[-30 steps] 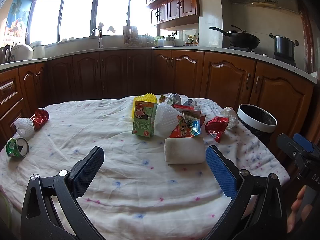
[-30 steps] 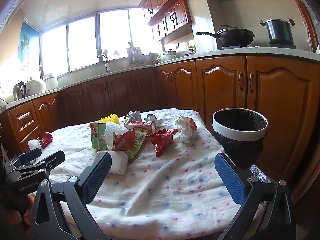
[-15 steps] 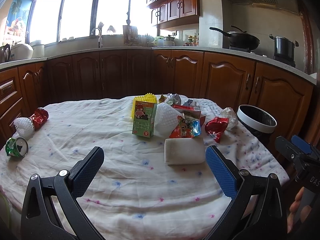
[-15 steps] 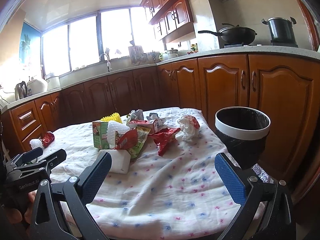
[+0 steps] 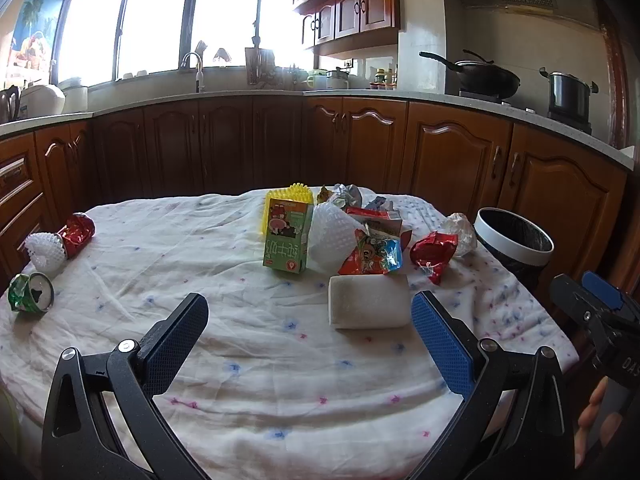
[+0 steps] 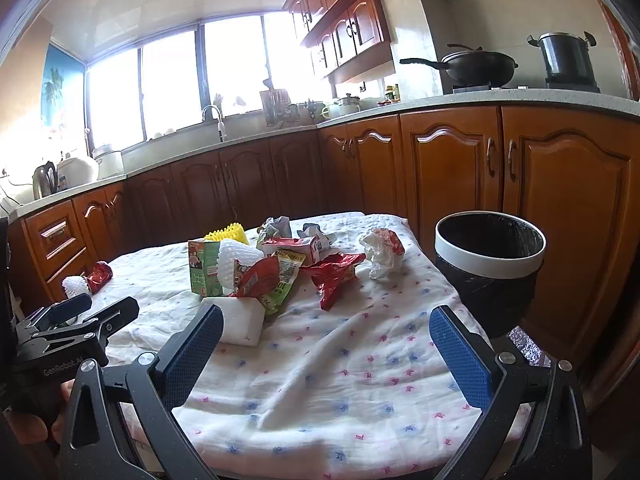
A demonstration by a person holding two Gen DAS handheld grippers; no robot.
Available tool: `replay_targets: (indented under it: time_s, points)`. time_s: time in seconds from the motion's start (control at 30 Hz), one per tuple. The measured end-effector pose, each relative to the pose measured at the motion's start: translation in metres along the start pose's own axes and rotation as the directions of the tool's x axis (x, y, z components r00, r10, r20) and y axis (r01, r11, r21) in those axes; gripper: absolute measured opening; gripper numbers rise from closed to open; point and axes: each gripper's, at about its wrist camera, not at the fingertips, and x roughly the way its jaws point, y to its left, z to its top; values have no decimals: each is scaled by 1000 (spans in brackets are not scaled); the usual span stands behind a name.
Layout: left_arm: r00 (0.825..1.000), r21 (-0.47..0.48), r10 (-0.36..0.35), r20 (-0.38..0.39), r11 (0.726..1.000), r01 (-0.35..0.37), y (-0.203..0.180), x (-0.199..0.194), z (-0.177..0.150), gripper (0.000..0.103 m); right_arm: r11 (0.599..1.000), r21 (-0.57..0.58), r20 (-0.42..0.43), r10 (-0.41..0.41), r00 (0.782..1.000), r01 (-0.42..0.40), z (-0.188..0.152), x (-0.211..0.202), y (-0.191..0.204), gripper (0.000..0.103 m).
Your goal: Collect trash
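Note:
A pile of trash lies mid-table: a green carton [image 5: 288,239] [image 6: 204,266], white foam net [image 5: 334,236], colourful snack wrapper [image 5: 374,256], red wrapper [image 5: 434,250] [image 6: 332,276], crumpled white paper [image 5: 460,229] [image 6: 380,254] and a white foam block [image 5: 366,300] [image 6: 240,320]. A crushed green can [image 5: 30,293] and a red wrapper with foam net [image 5: 60,240] lie at the left. My left gripper [image 5: 310,340] is open and empty above the near cloth. My right gripper [image 6: 326,348] is open and empty. A black bin with a white rim [image 5: 514,240] [image 6: 490,256] stands right of the table.
The table carries a white cloth with small stars [image 5: 240,360]. Wooden kitchen cabinets [image 5: 360,152] run behind and to the right, close to the bin. A wok [image 6: 476,68] and pot [image 6: 566,58] sit on the counter. A yellow spiky item [image 5: 286,196] is behind the carton.
Both grippers have shifted only slightly; the right wrist view has drifted a little, so the bin and pile sit marginally lower-right. Nothing was grasped.

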Motion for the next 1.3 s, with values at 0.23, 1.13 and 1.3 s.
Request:
replay_targets:
  time_s: [0.23,1.13,1.3]
  points:
    - [1000,-1,-3,-11,1000,3,1,6,-1,103,1000,0,-3,7,1000,-7,0,2,1,103]
    - [984,-22,-116,-134,993,114,-8,56,28,103,988,132,-121,101,988,-85,28,57,-26,99]
    - [975,-1,-144,-167,989,145,-24,74,38,103,971,206,-191,160,968,-120,36,87,-36,79]
